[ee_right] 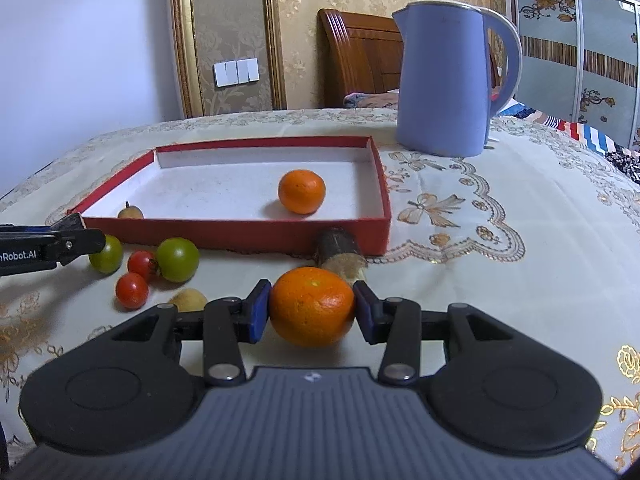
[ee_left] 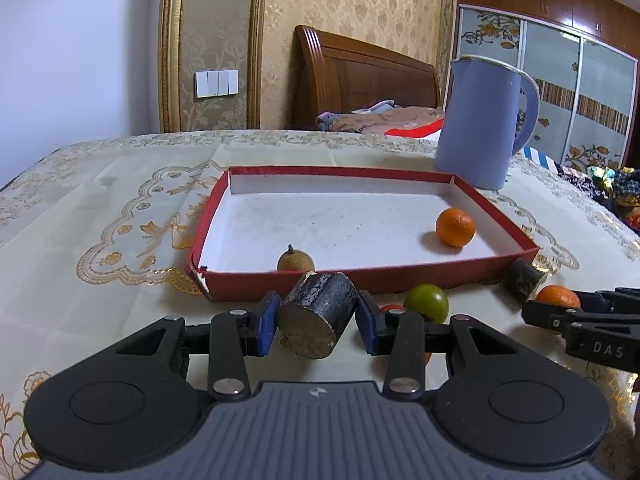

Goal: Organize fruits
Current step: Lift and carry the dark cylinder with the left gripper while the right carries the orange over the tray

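My left gripper (ee_left: 316,314) is shut on a short dark sugarcane piece (ee_left: 320,300), held just above the cloth in front of the red tray (ee_left: 280,280). Inside the tray lie an orange (ee_left: 455,227) and a small brown longan (ee_left: 295,261). My right gripper (ee_right: 312,309) is shut on a second orange (ee_right: 313,304), close to the tray's near right corner (ee_right: 376,236). Another sugarcane piece (ee_right: 340,250) rests against the tray's front wall. Loose on the cloth are two green tomatoes (ee_right: 177,260) (ee_right: 107,255), two red cherry tomatoes (ee_right: 141,263) (ee_right: 132,290) and a longan (ee_right: 188,299).
A blue kettle (ee_right: 444,80) stands behind the tray's far right corner. The table wears a cream cloth (ee_right: 500,220) with gold embroidery. A wooden headboard (ee_left: 360,76) and bedding lie beyond the table, and a wardrobe (ee_left: 560,92) is at the right.
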`<state>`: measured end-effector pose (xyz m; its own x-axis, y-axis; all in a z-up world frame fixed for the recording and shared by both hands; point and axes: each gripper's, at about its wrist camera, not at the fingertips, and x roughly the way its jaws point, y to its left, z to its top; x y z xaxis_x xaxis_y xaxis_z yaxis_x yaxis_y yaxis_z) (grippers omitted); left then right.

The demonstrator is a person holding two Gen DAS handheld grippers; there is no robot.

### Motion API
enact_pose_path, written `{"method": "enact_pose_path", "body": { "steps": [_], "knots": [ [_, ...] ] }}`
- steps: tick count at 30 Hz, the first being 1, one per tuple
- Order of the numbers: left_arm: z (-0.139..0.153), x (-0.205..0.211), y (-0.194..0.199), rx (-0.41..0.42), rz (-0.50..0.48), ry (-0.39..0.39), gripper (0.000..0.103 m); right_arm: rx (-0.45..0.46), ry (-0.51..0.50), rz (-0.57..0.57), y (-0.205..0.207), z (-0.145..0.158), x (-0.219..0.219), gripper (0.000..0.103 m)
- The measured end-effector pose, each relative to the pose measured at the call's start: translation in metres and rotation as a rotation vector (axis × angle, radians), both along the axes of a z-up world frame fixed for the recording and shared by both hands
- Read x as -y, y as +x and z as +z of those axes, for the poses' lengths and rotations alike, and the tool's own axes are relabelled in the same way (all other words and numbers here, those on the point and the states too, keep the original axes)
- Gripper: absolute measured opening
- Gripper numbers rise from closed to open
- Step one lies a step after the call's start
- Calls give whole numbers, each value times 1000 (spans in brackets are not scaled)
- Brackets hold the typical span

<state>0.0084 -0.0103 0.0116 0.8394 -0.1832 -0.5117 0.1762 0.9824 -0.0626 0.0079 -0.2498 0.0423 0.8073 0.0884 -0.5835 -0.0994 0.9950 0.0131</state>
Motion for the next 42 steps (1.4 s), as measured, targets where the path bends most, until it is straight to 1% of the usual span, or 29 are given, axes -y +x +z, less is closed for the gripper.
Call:
{"method": "enact_pose_path", "body": {
  "steps": [2,6,9,12,14,17,24,29,33,37,42],
  "knots": [
    [3,3,2,2,-4,-6,40,8,0,6,4,5,-4,42],
    [7,12,8,15,-3,11,40,44,-18,23,11,17,-15,42],
    [7,13,12,9,-7,-4,40,50,-15,30,19,21,-21,42],
    [6,16,14,12,-1,11,40,51,-15,32,27,22,-25,42],
    [7,14,16,10,7,0,40,56,-25,27,32,23,-27,42],
    [9,10,21,2,13,-19,40,51,-13,21,39,23,-26,42],
    [6,12,26,-12,20,-16,40,44,-6,9,45,21,-26,42],
    [9,11,36,-24,29,-28,40,60,-14,-1,58,24,-29,42],
    [8,11,51,-39,39,-37,40,51,-17,-12,69,22,-30,42],
    [8,12,66,-40,57,-16,40,27,-5,-28,84,18,-29,42],
    [6,12,84,-53,84,-12,40,-1,3,-39,106,13,-29,42]
  ]
}}
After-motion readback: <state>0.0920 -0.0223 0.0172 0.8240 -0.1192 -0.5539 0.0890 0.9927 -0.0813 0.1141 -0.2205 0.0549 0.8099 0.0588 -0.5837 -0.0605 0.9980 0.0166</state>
